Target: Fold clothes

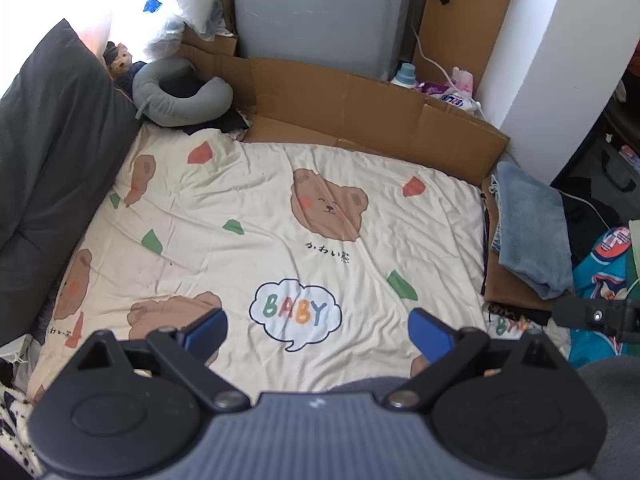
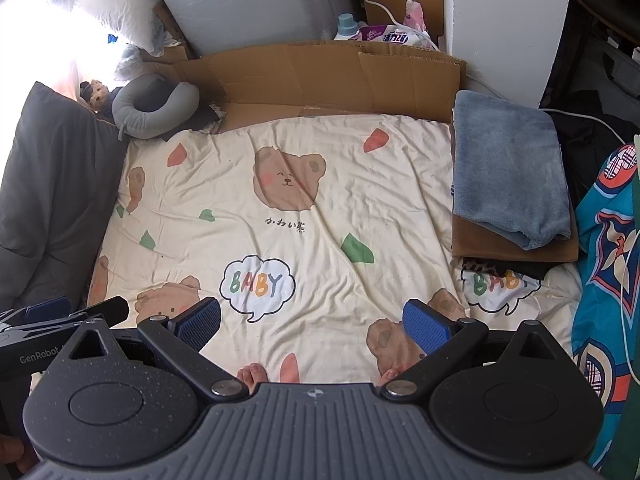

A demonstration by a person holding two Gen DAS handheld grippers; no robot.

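Poised side by side above the bed sheet [image 2: 320, 208], jaws apart and empty on left gripper [image 1: 318, 334] and right gripper [image 2: 312, 326], folded blue towel [image 2: 508, 168] stacked clear, right of the jaws.

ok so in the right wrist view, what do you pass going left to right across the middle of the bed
dark grey cushion → bear-print sheet → folded blue towel → teal patterned fabric
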